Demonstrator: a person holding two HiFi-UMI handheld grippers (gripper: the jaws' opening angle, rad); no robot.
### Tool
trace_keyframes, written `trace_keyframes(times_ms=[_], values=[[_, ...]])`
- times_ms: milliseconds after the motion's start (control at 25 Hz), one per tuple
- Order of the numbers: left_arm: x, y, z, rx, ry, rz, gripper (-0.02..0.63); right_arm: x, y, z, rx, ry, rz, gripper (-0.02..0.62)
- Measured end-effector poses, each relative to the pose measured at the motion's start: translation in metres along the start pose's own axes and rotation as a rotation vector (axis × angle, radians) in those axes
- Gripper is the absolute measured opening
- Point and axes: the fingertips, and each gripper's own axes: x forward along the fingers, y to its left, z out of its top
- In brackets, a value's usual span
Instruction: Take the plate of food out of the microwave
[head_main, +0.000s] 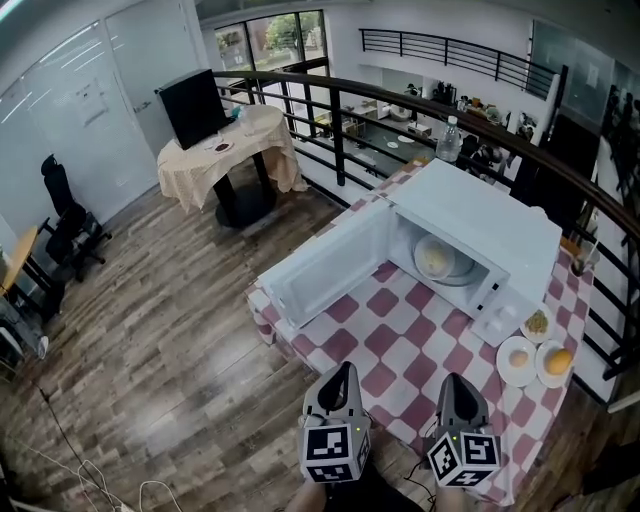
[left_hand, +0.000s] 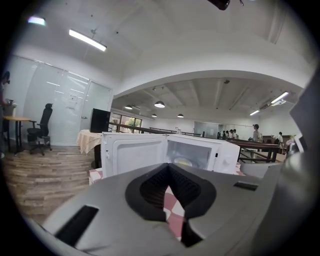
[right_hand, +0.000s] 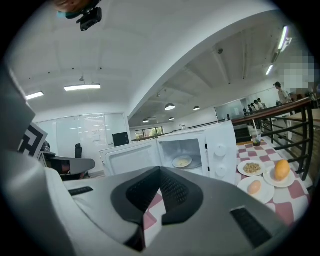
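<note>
Starting at the left, the microwave's door (head_main: 330, 265) is already swung fully open, standing out over the checked counter (head_main: 400, 350) with its far end close to the counter's left edge. So the opening step looks done and the lift-out is all still ahead. My left gripper (head_main: 343, 370) hangs just short of the counter's near edge, its jaws closed tip to tip with nothing between them. Ahead of it the microwave (head_main: 480, 225) shows its lit cavity, and the plate of food (head_main: 438, 258) sits untouched inside on the floor of the oven. My right gripper (head_main: 452, 380) hangs beside the left one, also off the near edge, jaws pressed together and empty. Both will need to open before I can take the plate's rim. The cloth between the grippers and the cavity is bare, which gives me a straight run in. Further right, three small plates (head_main: 517, 360) crowd the strip beside the microwave's front corner, near the counter's right edge, so I judge the right side tight. A dark railing (head_main: 400, 110) runs behind.
</note>
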Motion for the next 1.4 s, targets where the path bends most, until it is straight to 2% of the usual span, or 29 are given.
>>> trace_keyframes(times_ms=[480,1080,1400], values=[[0.054,-0.018,0.004,0.004,0.038,-0.097,0.034,0.027,-0.029,0.011,0.004,0.013,-0.097,-0.006],[0.162,-0.018,0.006,-0.002,0.129,-0.242,0.034,0.113,-0.056,0.018,0.027,0.061,-0.234,-0.006],[0.203,-0.018,-0.007,-0.055,0.197,-0.296,0.034,0.146,-0.064,0.01,0.039,0.103,-0.29,-0.006]])
